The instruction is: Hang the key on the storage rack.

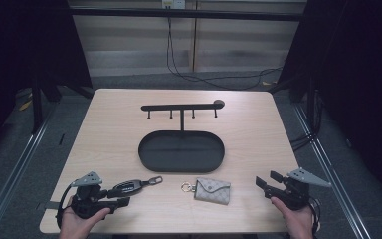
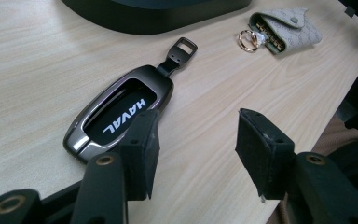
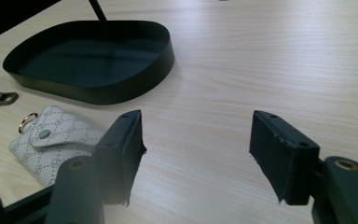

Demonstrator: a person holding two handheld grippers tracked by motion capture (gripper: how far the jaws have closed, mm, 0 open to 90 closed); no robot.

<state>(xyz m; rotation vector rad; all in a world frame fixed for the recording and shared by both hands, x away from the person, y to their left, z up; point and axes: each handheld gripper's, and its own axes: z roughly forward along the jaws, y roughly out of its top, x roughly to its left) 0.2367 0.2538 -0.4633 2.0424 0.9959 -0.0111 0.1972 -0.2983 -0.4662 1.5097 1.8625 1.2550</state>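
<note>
The fob [image 1: 128, 186] lay flat on the table [image 1: 109, 134] near its front left edge, just ahead of the left gripper [image 1: 122, 196]. In the left gripper view the fob [image 2: 119, 113] showed a dark metal-look case around a black window printed "HAVAL" in white capitals, with a short strap and a rectangular buckle [image 2: 182, 49] at its far end. The left gripper [image 2: 193, 149] stood open, its jaws apart with bare table between them; one pad [image 2: 142, 149] overlapped the fob's near end in that view, but whether it touched the fob could not be told, and the other pad was well clear of it.

The pouch [image 1: 212, 190] sat to the right of the fob, a pale grey key case covered in a small repeating monogram pattern too fine to read, closed by a snap flap, with a gold ring [image 1: 187, 187] at its left end. In the right gripper view the pouch [image 3: 51, 140] lay beside one jaw, partly hidden by it. The right gripper [image 3: 196, 156] was open too, holding nothing, over bare wood near the table's front right [image 1: 264, 183].

Behind both lay the black oval tray [image 1: 181, 152], with a post rising to a hook bar [image 1: 181, 106]
</note>
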